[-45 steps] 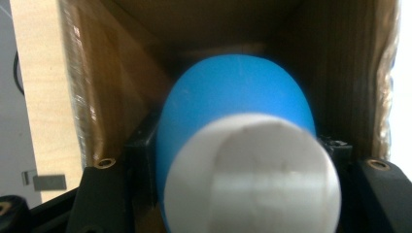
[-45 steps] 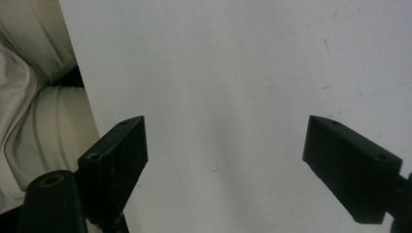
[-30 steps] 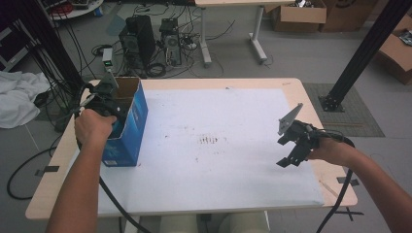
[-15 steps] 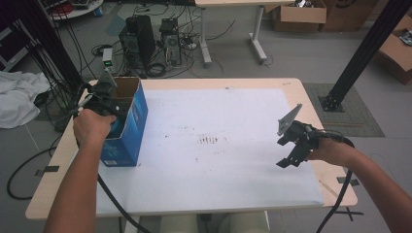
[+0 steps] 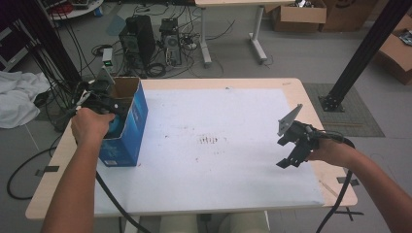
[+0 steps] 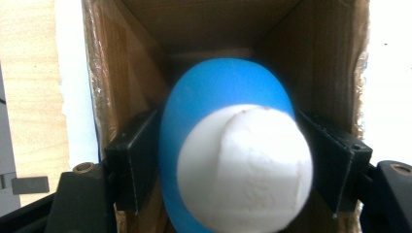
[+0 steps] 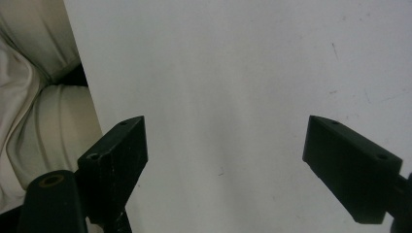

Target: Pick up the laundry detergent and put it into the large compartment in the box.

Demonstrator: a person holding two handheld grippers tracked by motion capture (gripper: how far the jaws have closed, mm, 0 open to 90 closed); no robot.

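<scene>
A blue cardboard box (image 5: pixel 130 138) with its top open stands at the left edge of the table. My left gripper (image 5: pixel 111 110) reaches down into it. In the left gripper view the left gripper (image 6: pixel 238 160) is shut on a blue and white rounded object (image 6: pixel 228 111), pinched between both pads inside the box's brown walls (image 6: pixel 141 53). At the table's right side my right gripper (image 5: pixel 293 151) hovers open over the white sheet (image 5: pixel 214 107). The right gripper (image 7: pixel 226 150) has its jaws spread wide with nothing between them above the sheet (image 7: pixel 243 58).
The sheet's near edge and the person's light trousers (image 7: pixel 34 102) lie left of the right jaws. Behind the table, computer towers (image 5: pixel 150 41) and cables sit on the floor. A black post (image 5: pixel 362 53) rises at the right. White cloth (image 5: pixel 19 104) lies far left.
The left hand has shifted slightly at the box, still holding the object. The right gripper has stayed where it was, open.
</scene>
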